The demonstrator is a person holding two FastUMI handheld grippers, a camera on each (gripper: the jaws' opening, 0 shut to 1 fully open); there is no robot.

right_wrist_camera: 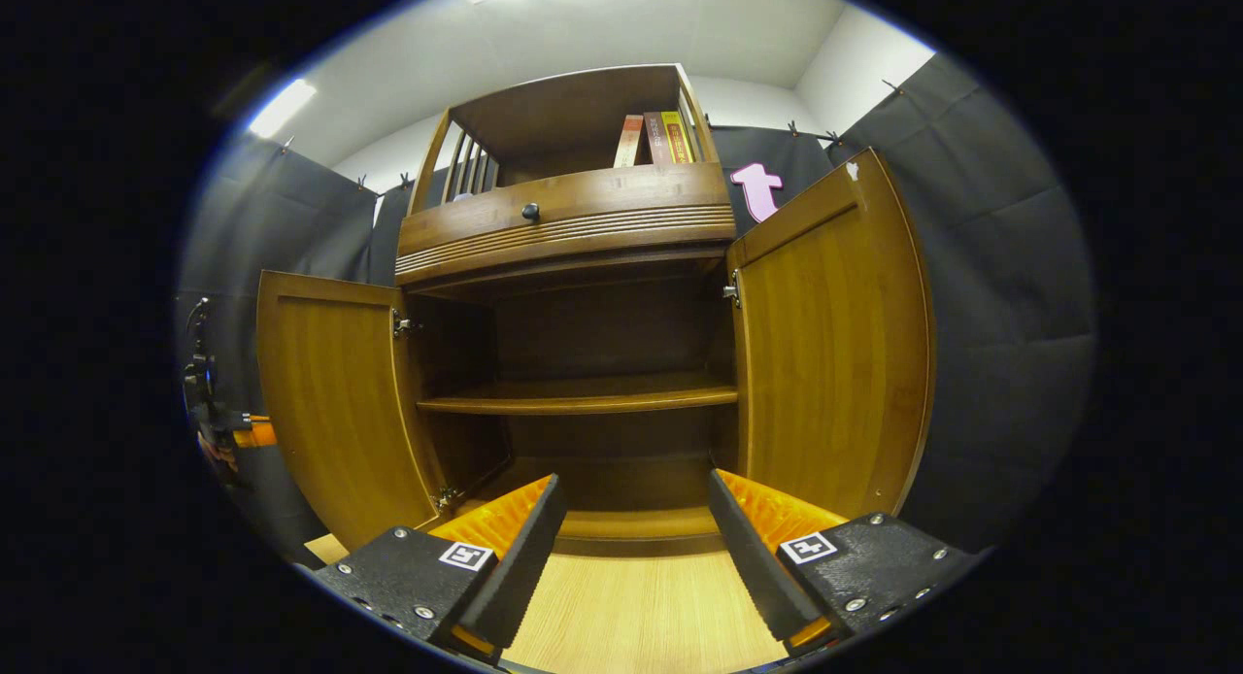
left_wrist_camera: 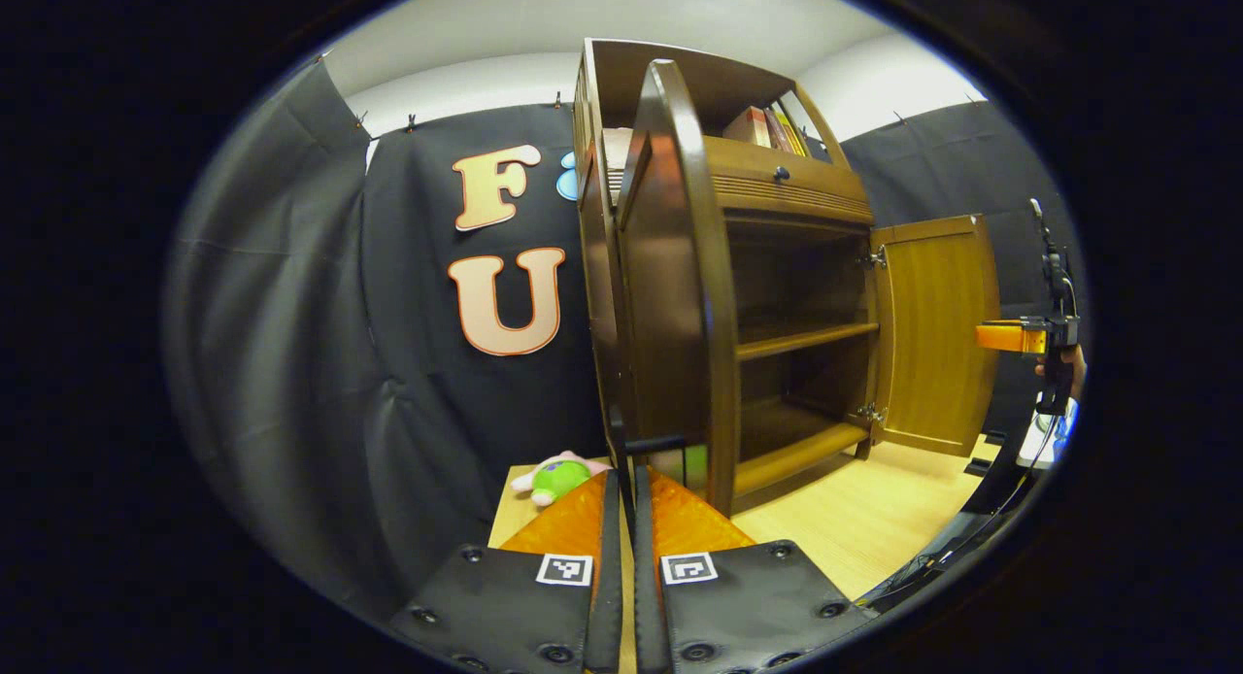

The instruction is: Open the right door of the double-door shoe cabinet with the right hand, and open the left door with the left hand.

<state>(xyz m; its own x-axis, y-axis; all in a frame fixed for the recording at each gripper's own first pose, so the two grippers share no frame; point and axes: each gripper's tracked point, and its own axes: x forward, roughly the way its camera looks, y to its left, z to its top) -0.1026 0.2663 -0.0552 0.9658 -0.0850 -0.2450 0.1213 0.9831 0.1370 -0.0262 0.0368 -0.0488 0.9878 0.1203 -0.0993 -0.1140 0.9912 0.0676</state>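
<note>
In the left gripper view, the left tongs (left_wrist_camera: pixel 626 480) sit nearly together on the lower edge of the left door (left_wrist_camera: pixel 670 295), which is swung out edge-on; whether both fingers press it cannot be told. Beyond, the shoe cabinet (left_wrist_camera: pixel 777 198) stands open, its right door (left_wrist_camera: pixel 937 329) swung wide. In the right gripper view, the right tongs (right_wrist_camera: pixel 631 499) are spread apart, empty, facing the shelf (right_wrist_camera: pixel 583 394).
</note>
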